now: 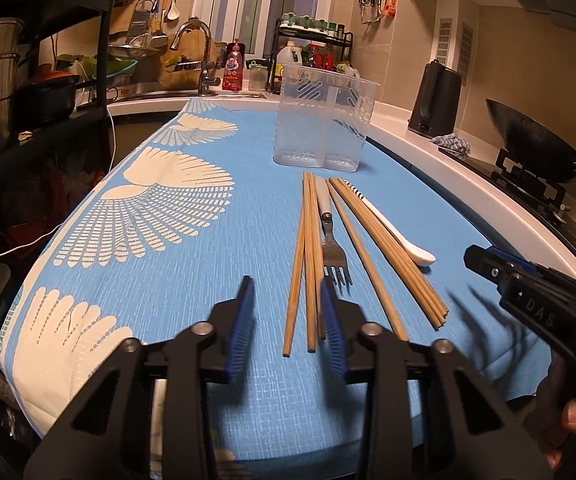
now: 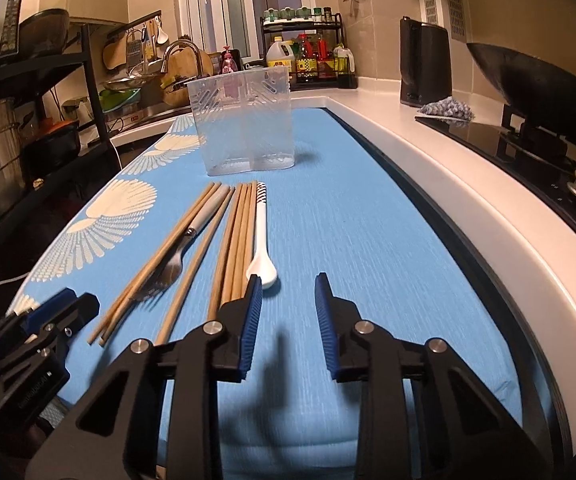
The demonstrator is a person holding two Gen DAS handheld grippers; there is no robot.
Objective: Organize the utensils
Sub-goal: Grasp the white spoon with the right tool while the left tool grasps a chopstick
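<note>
The left gripper (image 1: 288,292), black with ribbed blue pads, hangs with its jaws apart and nothing between them, low over the near ends of the wooden chopsticks (image 1: 308,264). The right gripper (image 2: 288,292), spread likewise and holding nothing, hovers just right of the white ceramic spoon (image 2: 261,240). Slim chopsticks, a steel fork (image 1: 330,236) with a pale handle, and the glossy spoon lie side by side on a woven blue cloth (image 1: 207,280) printed with cream fans. Beyond them stands a clear plastic holder (image 1: 320,120), two compartments, both empty.
</note>
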